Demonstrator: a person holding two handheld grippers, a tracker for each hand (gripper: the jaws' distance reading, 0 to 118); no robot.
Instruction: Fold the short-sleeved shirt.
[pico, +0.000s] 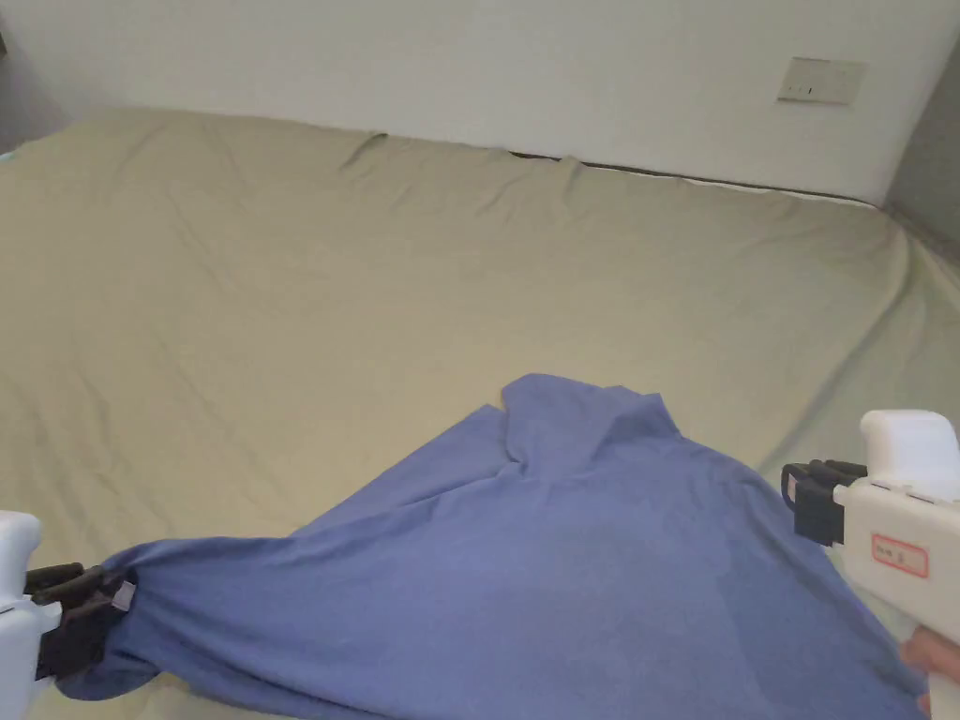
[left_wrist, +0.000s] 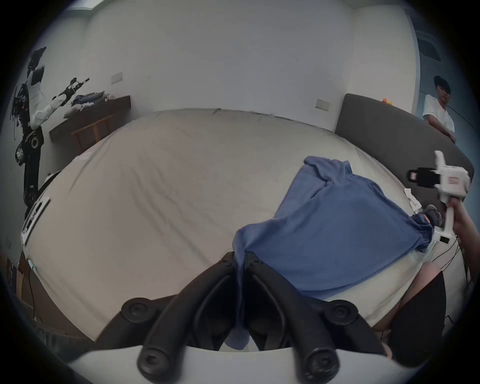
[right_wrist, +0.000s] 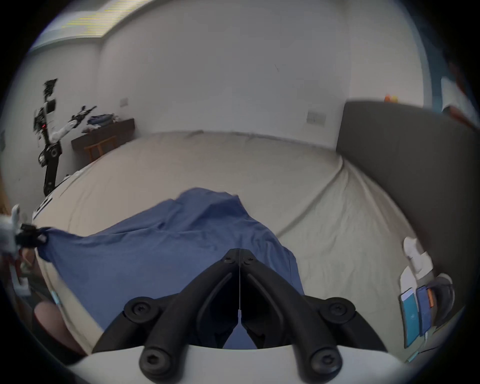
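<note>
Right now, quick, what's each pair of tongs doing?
Left tongs: shut on a bunched edge of the blue shirt.
Right tongs: shut, tips together, holding nothing, above the shirt.

The near hem of the blue shirt (pico: 562, 581) runs off the bottom edge of the head view, and the left gripper (pico: 89, 600) is cut by the left edge. In the right gripper view the far gripper and the person by the headboard (right_wrist: 415, 166) are smeared by blur. The clutter on the wooden bench (left_wrist: 91, 114) is perhaps clothing, too small to tell.
</note>
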